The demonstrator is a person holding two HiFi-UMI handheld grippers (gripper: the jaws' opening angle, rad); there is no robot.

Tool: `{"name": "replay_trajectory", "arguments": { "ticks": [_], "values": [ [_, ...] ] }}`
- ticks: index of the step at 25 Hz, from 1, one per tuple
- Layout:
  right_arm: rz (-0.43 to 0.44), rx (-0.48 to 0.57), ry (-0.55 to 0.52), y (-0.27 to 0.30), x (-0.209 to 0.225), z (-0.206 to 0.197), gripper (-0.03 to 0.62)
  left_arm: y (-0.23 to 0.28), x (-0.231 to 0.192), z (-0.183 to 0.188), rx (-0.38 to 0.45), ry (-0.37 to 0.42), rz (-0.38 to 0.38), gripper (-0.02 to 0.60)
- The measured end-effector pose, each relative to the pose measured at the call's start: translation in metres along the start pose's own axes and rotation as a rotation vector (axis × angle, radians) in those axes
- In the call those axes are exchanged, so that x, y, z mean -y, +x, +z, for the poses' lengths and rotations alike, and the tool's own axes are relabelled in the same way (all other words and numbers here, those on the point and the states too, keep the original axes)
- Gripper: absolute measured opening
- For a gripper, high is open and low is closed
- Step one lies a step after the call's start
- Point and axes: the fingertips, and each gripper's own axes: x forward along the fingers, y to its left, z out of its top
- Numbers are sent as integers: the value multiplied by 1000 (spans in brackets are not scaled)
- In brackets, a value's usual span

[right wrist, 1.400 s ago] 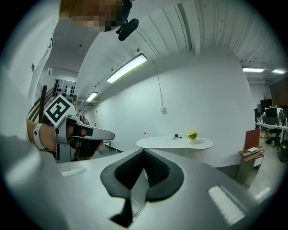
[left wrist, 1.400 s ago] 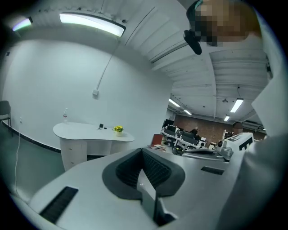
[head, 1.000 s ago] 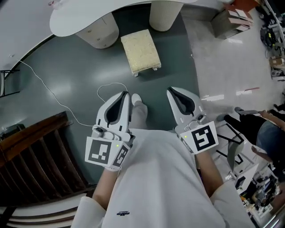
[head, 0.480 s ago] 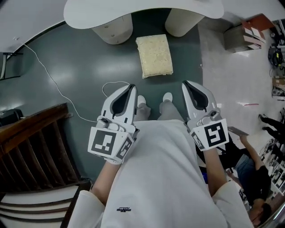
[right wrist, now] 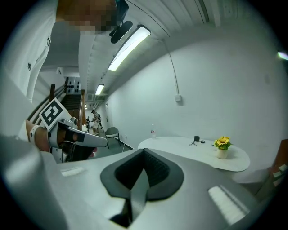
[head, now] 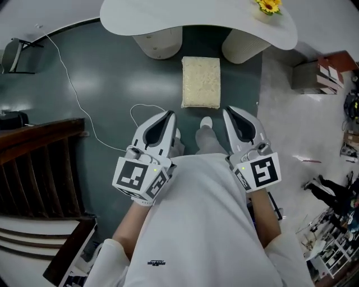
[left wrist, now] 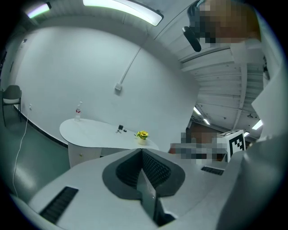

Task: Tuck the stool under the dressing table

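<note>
In the head view the stool [head: 201, 81], a small one with a cream cushion, stands on the dark green floor just in front of the white dressing table [head: 168, 19], half between its two round pedestals. My left gripper [head: 170, 114] and right gripper [head: 227, 111] are held at waist height short of the stool, one to each side, touching nothing. Both are shut and empty: the left gripper [left wrist: 141, 150] and the right gripper [right wrist: 144, 150] each show their pads pressed together. The table top [left wrist: 103, 134] shows ahead in both gripper views; the stool is hidden there.
A yellow flower pot [head: 268, 5] and a bottle [left wrist: 78, 109] stand on the table. A white cable [head: 95, 140] loops across the floor at left. A dark wooden stair rail [head: 39, 168] is at the left, boxes [head: 325, 73] at the right, a chair [head: 14, 53] far left.
The person has walked towards the table: the stool has come closer and now lies straight ahead between the two grippers. Both grippers moved forward with the body and stayed shut.
</note>
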Motion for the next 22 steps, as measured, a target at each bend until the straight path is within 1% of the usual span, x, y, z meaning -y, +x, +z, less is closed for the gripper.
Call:
{"name": "replay_trajectory", "arguments": {
  "ticks": [2,5,7,10,12,17,22],
  "values": [
    [22,-7,-11,4,6,-2,12,9,0,-3,-1,-31,13,8],
    [54,-32,-13,10,16,-8,12,20,-3,-15,-6,-100,41,8],
    [68,-43,-20,15,24,-11,12,30,-7,-24,-3,-152,44,8],
    [105,-55,-39,26,33,-18,12,48,-12,-43,12,-281,11,9],
    [131,-62,-36,35,39,-24,12,59,-20,-61,4,-340,28,9],
    [204,-93,-33,54,46,-50,12,72,-31,-103,-7,-392,86,9],
    [267,-141,-37,70,52,-82,12,86,-38,-144,-7,-497,120,11]
  ]
}}
